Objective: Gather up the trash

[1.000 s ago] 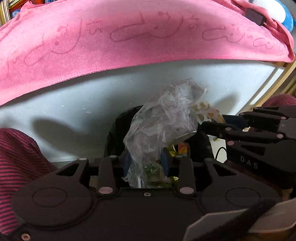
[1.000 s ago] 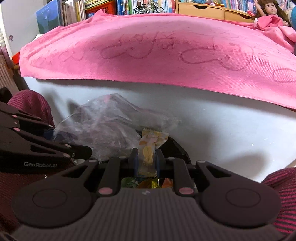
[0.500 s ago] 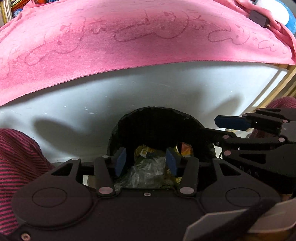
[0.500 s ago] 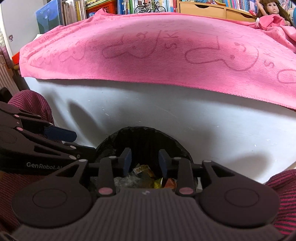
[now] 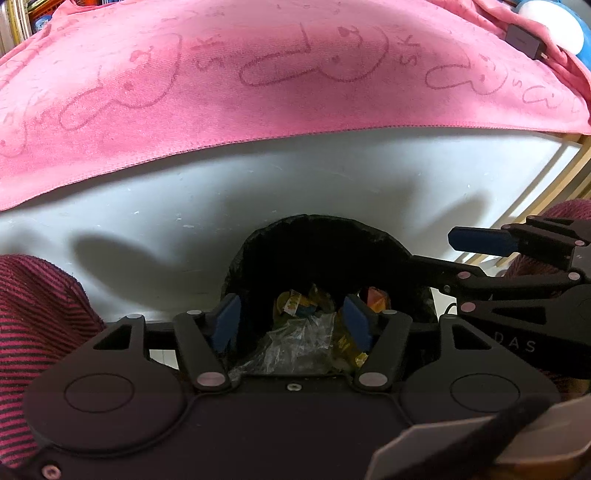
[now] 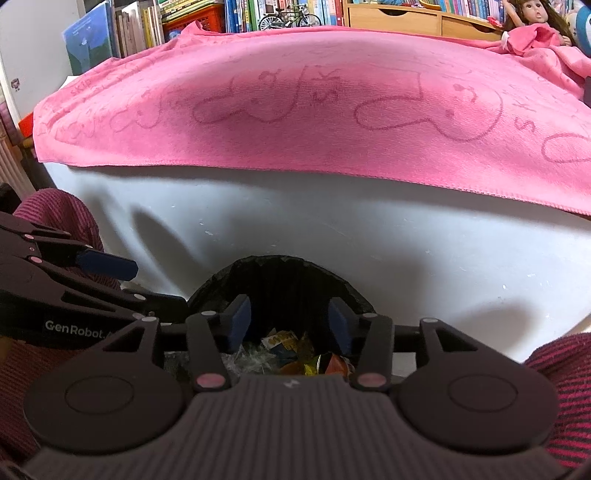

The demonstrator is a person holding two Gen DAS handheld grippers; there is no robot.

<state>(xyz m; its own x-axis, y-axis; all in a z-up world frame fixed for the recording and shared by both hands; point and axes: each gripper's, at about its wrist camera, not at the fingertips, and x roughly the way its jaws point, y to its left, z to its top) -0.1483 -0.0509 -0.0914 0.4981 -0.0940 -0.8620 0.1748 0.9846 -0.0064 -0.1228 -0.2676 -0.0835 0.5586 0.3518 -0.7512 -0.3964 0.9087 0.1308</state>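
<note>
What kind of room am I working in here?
Most likely a child's bedroom or playroom at home. Shelves packed with books line the back, a doll sits at the far right, and a pink towel with cartoon outlines covers the white table above the black bin.

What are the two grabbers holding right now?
Nothing. The left gripper and right gripper are both open and empty above the bin; the wrappers lie inside it.
</note>
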